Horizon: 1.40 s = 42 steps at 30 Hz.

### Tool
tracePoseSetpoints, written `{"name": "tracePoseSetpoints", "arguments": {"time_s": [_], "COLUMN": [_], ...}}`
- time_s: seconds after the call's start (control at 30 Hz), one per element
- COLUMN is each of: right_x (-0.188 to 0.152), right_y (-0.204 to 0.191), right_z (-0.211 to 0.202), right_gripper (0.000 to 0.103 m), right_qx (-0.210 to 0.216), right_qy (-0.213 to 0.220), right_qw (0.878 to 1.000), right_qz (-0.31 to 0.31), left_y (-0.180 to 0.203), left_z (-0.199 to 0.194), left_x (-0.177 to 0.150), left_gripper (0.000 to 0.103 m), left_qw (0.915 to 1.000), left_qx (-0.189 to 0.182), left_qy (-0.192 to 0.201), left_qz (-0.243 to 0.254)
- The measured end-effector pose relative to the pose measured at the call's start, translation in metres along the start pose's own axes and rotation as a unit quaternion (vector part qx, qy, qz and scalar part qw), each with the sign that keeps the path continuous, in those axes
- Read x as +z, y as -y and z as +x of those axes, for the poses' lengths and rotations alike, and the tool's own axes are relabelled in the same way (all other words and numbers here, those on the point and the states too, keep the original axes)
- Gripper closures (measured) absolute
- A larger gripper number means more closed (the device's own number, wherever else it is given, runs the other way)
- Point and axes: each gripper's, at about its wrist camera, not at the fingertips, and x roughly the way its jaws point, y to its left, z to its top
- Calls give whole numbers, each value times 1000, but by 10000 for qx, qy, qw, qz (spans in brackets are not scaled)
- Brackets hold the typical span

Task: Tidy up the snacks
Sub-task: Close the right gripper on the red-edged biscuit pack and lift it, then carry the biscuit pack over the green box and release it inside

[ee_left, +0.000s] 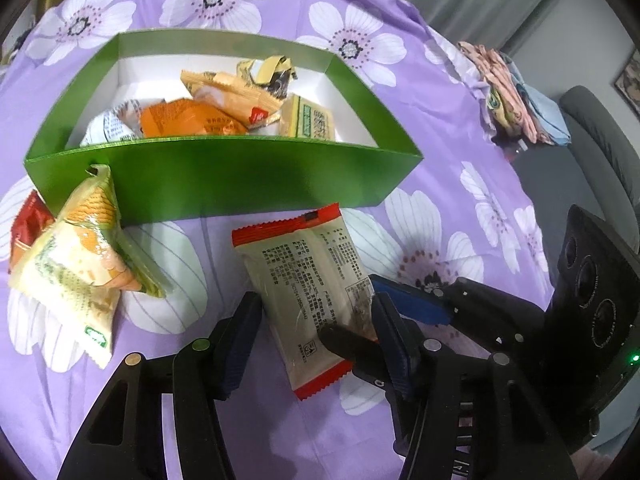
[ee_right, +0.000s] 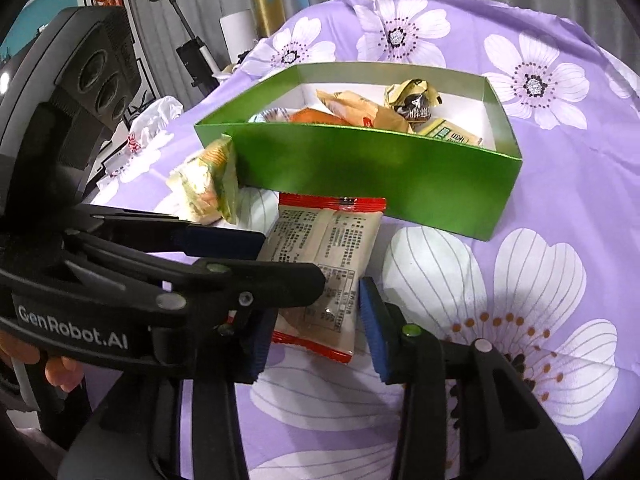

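Lettering in white on the black body of the left gripper (ee_left: 318,308), seen from the right wrist view, reads "GenRobot.AI", and fingertips of the person's hand (ee_right: 60,368) curl under that body. Both tools tilt steeply down at one red-edged snack packet (ee_left: 308,280), which lies back side up on the purple floral cloth (ee_right: 560,200). Its pale face carries blocks of small black print and a table, too fine to read. In the left wrist view the packet runs lengthwise between the left gripper's ribbed blue pads. The jaws are drawn narrow, and each pad meets a long edge of the packet around its middle. The right gripper (ee_right: 314,320) comes in from the side and crosses the left. Its jaws are also narrow, and its pads close against the two edges of the packet's near, red-sealed end, so both grippers pinch the same packet. A small green light glows on the right gripper's housing. Just beyond the packet's far red seal stands an open green box (ee_left: 224,176) with a white inside. It holds several wrapped snacks: an orange pouch, a tan wrapper, a crumpled yellow-and-black one and a pale pack with green print. A puffy biscuit bag (ee_left: 80,256) leans against the box's near corner, with a red packet (ee_left: 28,228) behind it. Farther off, folded clothes (ee_left: 512,96) sit at the cloth's edge near a grey chair (ee_left: 592,140).
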Motion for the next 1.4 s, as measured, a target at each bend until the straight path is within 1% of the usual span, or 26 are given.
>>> {"name": "tracePoseSetpoints", "arguments": {"time_s": [0.13, 0.37, 0.63, 0.77, 0.93, 1.1, 1.27, 1.4], "right_x": [4, 21, 47, 67, 98, 122, 131, 128], "right_y": [-6, -14, -20, -19, -9, 7, 19, 23], "right_z": [-12, -33, -44, -43, -33, -18, 5, 25], "right_gripper": [62, 62, 62, 62, 61, 61, 60, 60], "right_qx": [-35, -149, -213, -240, -228, -212, -205, -148], "right_qy": [126, 409, 694, 823, 967, 1014, 854, 647], "right_qw": [9999, 9989, 9970, 9958, 9947, 9945, 9961, 9978], "right_qz": [-34, -153, -248, -311, -260, -165, -113, -10], "left_y": [7, 16, 15, 14, 9, -3, -16, -30], "left_z": [-11, -35, -53, -57, -55, -44, -25, -7], "left_x": [1, 10, 34, 55, 89, 114, 126, 127], "left_gripper": [45, 45, 45, 45, 45, 45, 45, 45], "left_qw": [9999, 9990, 9973, 9963, 9953, 9958, 9972, 9986], "left_qx": [-11, -50, -48, 0, 60, 17, 65, 91], "left_qy": [102, 394, 663, 765, 854, 822, 675, 485], "left_qz": [66, 223, 324, 385, 446, 396, 308, 175]}}
